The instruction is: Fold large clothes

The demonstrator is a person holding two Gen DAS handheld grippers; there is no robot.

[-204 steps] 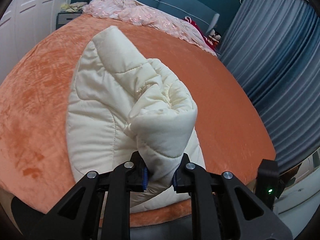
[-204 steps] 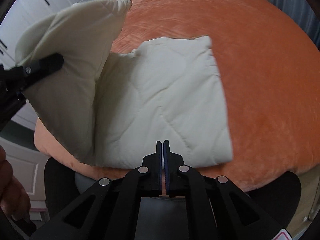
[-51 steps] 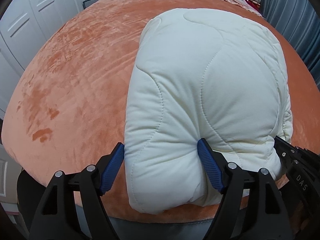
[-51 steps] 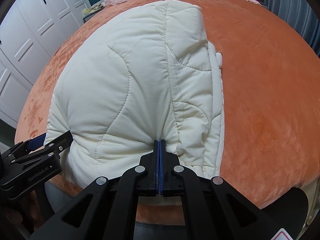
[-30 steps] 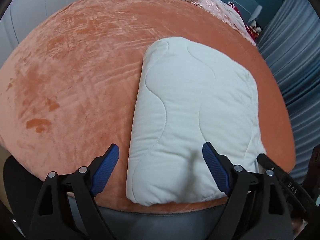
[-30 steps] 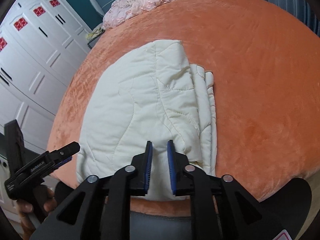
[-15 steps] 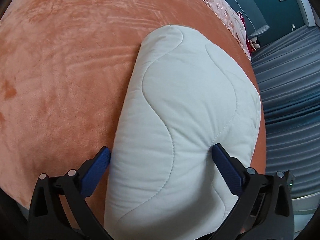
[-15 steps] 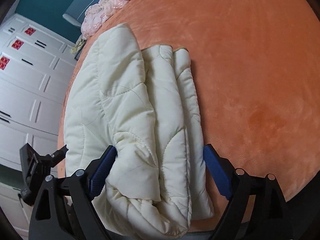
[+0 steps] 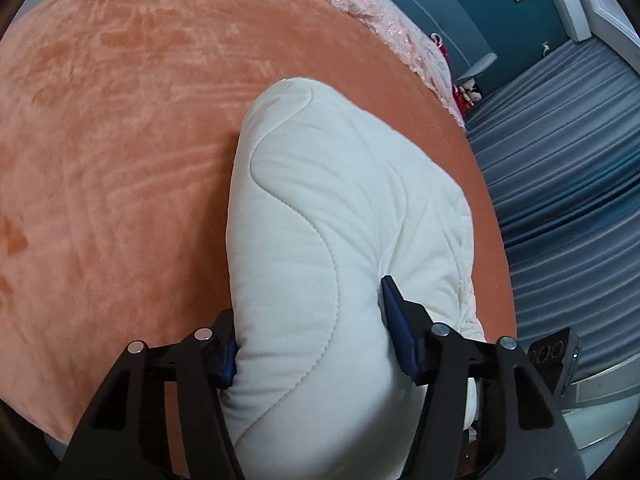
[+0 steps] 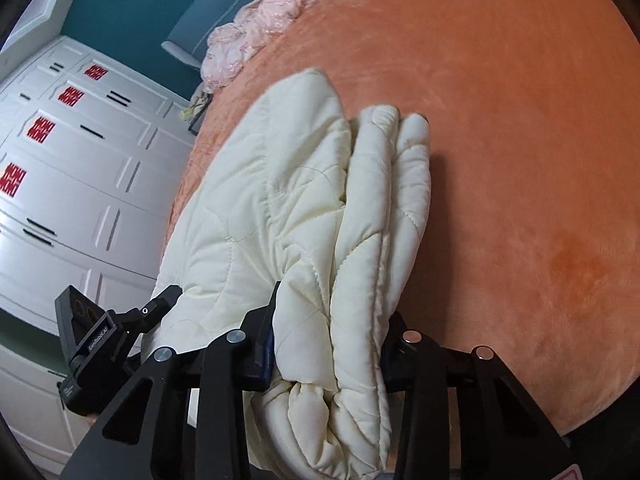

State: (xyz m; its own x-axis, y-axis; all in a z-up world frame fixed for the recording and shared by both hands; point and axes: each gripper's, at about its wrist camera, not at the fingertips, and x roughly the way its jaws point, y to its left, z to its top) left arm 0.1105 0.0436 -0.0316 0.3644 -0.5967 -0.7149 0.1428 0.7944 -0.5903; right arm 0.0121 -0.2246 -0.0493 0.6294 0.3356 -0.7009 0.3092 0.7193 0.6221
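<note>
Half a second back both sets of jaws stood wide around the cream quilted garment [image 9: 320, 240]; they have just been closing, and each now squeezes it. Folded into a thick bundle, the garment lies at the near edge of the orange bedspread [image 9: 120, 140], its long axis running from that edge away toward the far side of the bed, its near end hanging over the edge between the tools. It is puffy and pale cream, stitched in wavy quilting lines; in the left wrist view its top is one smooth rounded panel, while the right wrist view shows three or four stacked layers along its right side. The left gripper [image 9: 308, 344] is clamped on the near end, blue pads [image 9: 396, 320] sunk into the padding on both sides. The right gripper [image 10: 328, 344] pinches the layered edge in the same way. Beyond lie a pink lacy cover [image 10: 260, 20] at the far edge, white wardrobe doors [image 10: 80, 160] and grey-blue curtains [image 9: 560, 160].
</note>
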